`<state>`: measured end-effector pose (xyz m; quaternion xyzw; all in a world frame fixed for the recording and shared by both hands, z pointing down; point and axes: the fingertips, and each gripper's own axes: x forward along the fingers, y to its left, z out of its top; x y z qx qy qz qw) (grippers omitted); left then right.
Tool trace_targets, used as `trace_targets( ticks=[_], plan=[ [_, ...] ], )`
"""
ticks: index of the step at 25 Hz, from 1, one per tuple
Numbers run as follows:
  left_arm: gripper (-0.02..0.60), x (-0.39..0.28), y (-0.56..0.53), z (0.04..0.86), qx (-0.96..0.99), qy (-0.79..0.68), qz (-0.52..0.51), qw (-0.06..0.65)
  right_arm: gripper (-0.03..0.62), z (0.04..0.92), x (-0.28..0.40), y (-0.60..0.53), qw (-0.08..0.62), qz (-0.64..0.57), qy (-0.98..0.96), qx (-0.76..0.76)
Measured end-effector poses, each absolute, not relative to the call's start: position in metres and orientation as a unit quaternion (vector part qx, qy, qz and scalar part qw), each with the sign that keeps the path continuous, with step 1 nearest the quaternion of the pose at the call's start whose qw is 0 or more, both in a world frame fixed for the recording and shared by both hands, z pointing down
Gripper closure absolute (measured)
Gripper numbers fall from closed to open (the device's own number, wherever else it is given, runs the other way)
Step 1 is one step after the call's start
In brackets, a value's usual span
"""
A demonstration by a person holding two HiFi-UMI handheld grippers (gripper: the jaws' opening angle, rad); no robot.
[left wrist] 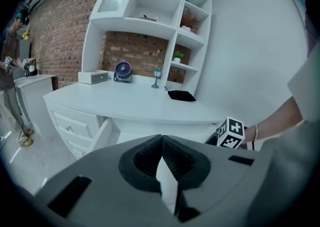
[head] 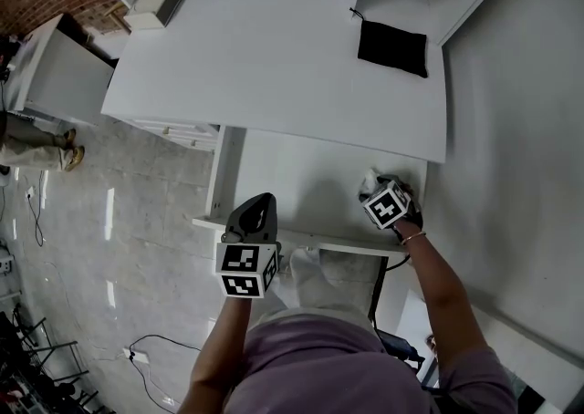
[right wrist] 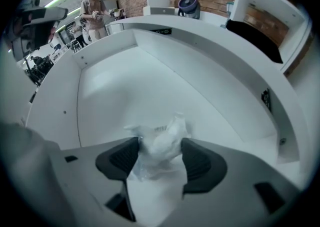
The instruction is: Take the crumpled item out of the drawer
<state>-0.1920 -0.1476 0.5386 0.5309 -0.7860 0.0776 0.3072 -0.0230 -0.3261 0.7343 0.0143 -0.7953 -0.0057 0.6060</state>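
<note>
**Crumpled item between spread jaws in the drawer**

The crumpled white item [right wrist: 167,133] lies on the floor of the open drawer [right wrist: 115,81], near its right side. The right gripper [right wrist: 159,145] points down at it with its jaws spread wide, one on each side, not pinching it. The left gripper [left wrist: 161,140], its jaws pressed together with nothing between them, hovers at the drawer's front edge, below the white desk [head: 274,66].

- A lilac short-sleeved shirt [head: 319,357] is worn.
- A thin bracelet [head: 412,238] is seen round the right wrist.
- The left gripper [head: 259,212] and the right gripper [head: 377,186] are built as smooth grey shells. Each has slot-like recesses on top.
- Dark ribbed pads [right wrist: 120,157] are fitted inside the jaws.
- A marker cube [head: 246,270], printed with black squares on white, is fixed to each gripper.
</note>
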Motion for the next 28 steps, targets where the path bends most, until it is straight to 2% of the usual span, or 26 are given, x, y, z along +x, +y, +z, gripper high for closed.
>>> trace_targets(
  ticks=[7,17,28],
  plan=[
    [0.58,-0.187,-0.15,0.541,0.536,-0.782,0.079,0.308,0.329,0.74,-0.022,-0.327,0.611,-0.014,-0.791,0.007],
    [0.58,-0.186,-0.149,0.535,0.546,-0.777,0.079,0.303,0.401,0.739,-0.023,-0.319,0.612,-0.039,-0.79,-0.008],
    [0.58,-0.185,-0.141,0.528,0.559,-0.772,0.082,0.291,0.41,0.723,-0.029,-0.288,0.583,-0.006,-0.812,-0.009]
  ],
)
